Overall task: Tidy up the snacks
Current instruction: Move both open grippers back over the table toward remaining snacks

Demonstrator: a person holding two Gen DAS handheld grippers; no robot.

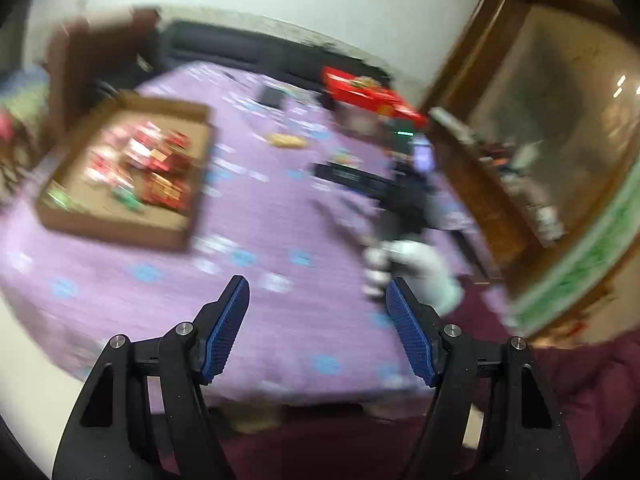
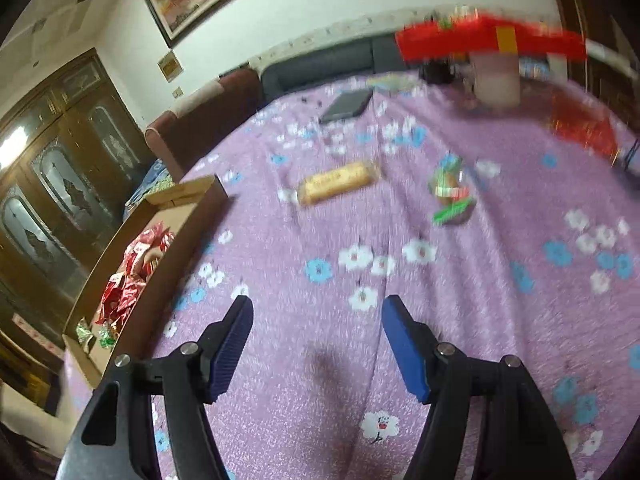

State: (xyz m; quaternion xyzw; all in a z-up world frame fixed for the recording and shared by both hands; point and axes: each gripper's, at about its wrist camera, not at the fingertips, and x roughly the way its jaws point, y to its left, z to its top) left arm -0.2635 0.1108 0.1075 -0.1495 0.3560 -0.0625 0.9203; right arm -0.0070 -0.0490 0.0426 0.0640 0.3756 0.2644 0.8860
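A shallow cardboard box (image 1: 120,224) holds several red and green snack packets (image 1: 152,168) at the left of the purple flowered tablecloth (image 1: 280,216); its edge (image 2: 172,248) shows at the left in the right wrist view. On the cloth lie a yellow wrapped biscuit bar (image 2: 340,182) and a clear bag of green-wrapped sweets (image 2: 450,196), both well ahead of my right gripper (image 2: 316,308). My left gripper (image 1: 318,288) hovers over bare cloth. Both stand open with nothing between the fingers. A white-gloved hand (image 1: 416,268) holds the right gripper's black body (image 1: 384,188).
A red box (image 2: 492,40) rests on a pinkish container (image 2: 498,80) at the far side. A dark phone (image 2: 348,105) lies near it. Red packaging (image 2: 584,132) sits at the far right. A dark sofa (image 1: 240,46) and wooden cabinets (image 2: 52,160) surround the table.
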